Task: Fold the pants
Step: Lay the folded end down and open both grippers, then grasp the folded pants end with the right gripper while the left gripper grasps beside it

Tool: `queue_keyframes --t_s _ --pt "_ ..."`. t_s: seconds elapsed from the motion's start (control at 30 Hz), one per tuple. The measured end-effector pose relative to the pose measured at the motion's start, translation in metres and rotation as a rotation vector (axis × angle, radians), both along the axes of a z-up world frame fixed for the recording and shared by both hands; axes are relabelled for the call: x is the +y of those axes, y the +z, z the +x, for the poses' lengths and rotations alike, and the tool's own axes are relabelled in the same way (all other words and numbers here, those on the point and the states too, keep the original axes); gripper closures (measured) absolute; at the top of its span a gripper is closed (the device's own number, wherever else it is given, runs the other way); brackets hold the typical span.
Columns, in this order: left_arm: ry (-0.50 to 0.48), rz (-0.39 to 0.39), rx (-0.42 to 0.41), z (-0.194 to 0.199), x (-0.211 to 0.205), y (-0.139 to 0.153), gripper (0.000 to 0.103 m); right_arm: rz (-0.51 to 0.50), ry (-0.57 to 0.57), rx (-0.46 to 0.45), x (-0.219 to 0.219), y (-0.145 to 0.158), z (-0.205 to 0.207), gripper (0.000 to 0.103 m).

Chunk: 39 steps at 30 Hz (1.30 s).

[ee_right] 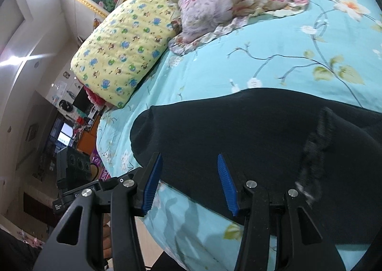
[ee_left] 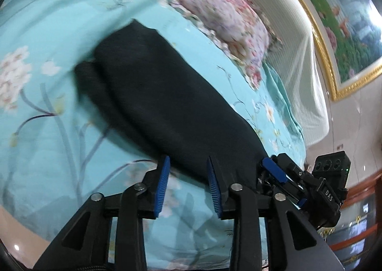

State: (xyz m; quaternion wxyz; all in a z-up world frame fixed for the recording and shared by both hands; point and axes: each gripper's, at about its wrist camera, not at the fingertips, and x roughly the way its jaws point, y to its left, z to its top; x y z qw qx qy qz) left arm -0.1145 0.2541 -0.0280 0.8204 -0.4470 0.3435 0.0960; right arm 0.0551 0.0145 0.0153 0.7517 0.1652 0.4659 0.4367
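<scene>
The black pants (ee_left: 152, 94) lie folded lengthwise on the turquoise flowered bedsheet (ee_left: 47, 32), running from the near bed edge toward the pillows. They also show in the right wrist view (ee_right: 250, 132), where one end is rounded at the left. My left gripper (ee_left: 188, 163) is open and empty, just above the near end of the pants. My right gripper (ee_right: 189, 161) is open and empty, hovering over the pants near the bed edge. The right gripper's body (ee_left: 317, 182) shows at the lower right of the left wrist view.
A pink flowered pillow (ee_left: 226, 22) and a yellow patterned pillow (ee_right: 124, 44) lie at the head of the bed. A white padded headboard (ee_left: 293, 39) and a gold-framed picture (ee_left: 339, 32) stand behind. The bed edge (ee_right: 172, 211) drops to the floor near me.
</scene>
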Motion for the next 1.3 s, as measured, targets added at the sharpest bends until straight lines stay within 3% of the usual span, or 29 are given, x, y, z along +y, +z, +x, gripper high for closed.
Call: queue_keyframes --t_s 0.1,0.33,0.5,0.8,1.03,1.3 --pt "0.033 -0.017 0.012 -0.012 0.010 -0.005 0.068 -0.009 0.030 -0.010 0.015 0.003 0.003 0.053" --pt "0.124 -0.079 0.037 -0.024 0.036 -0.014 0.054 -0.038 0.103 -0.042 0.049 0.012 0.013 0.053" --pt "0.175 -0.136 0.049 -0.024 0.050 -0.023 0.048 -0.063 0.143 -0.069 0.069 0.018 0.027 0.047" --pt "0.229 -0.176 0.081 -0.005 0.066 -0.029 0.046 -0.135 0.242 -0.113 0.122 0.022 0.056 0.047" --pt "0.241 -0.212 0.066 0.001 0.075 -0.034 0.046 -0.264 0.416 -0.172 0.186 0.011 0.080 0.047" --pt "0.247 -0.199 0.059 0.003 0.074 -0.034 0.046 -0.310 0.538 -0.165 0.233 -0.003 0.091 0.047"
